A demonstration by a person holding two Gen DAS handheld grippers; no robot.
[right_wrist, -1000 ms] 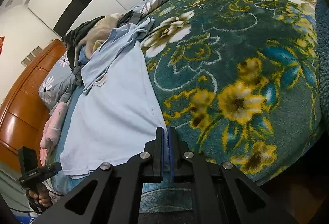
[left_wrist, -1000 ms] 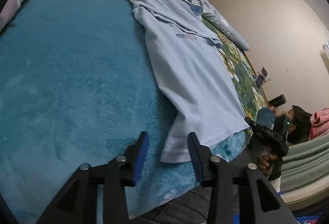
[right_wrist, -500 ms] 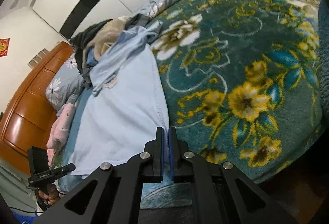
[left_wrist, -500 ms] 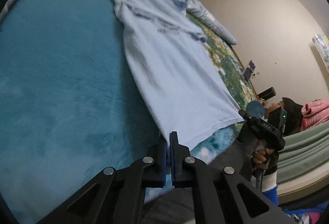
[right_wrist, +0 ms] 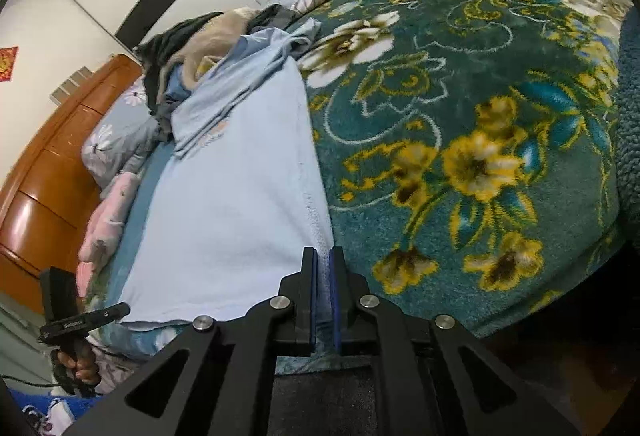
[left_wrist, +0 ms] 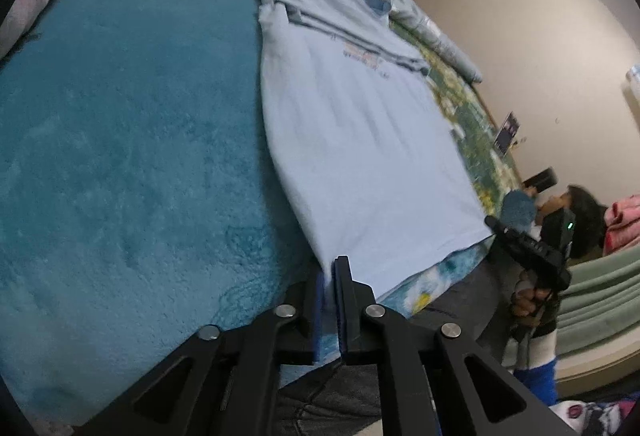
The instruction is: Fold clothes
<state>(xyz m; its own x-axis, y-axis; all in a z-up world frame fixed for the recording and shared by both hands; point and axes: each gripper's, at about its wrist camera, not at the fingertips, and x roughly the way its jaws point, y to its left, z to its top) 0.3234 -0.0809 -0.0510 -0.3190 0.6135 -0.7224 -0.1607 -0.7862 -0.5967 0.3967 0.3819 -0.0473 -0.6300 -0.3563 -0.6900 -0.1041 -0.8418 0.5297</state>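
Pale-blue shirt (left_wrist: pixel 360 140), teal floral blanket (right_wrist: pixel 480 96)

Bed, two covers, clothes on top
Fluffy teal blanket (left_wrist: pixel 120 124) beside dark green floral plush cover (right_wrist: pixel 480 108); pale blue T-shirt (left_wrist: pixel 360 140) flat across both, heap of mixed clothes (right_wrist: pixel 192 48) at its far end, pink pillow (right_wrist: pixel 108 220) near the headboard.

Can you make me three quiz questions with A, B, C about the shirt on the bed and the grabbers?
1. Where does the T-shirt lie?
A. on the bed
B. on the floor
C. on a chair

2. What colour is the T-shirt?
A. red
B. light blue
C. black

3. How is the left hand-held gripper?
A. wide open
B. out of sight
C. shut on the T-shirt's hem corner

Answers:
1 A, it is spread flat over the blankets.
2 B, pale blue cloth in both views.
3 C, its jaws pinch the corner; the right hand-held gripper pinches the other.
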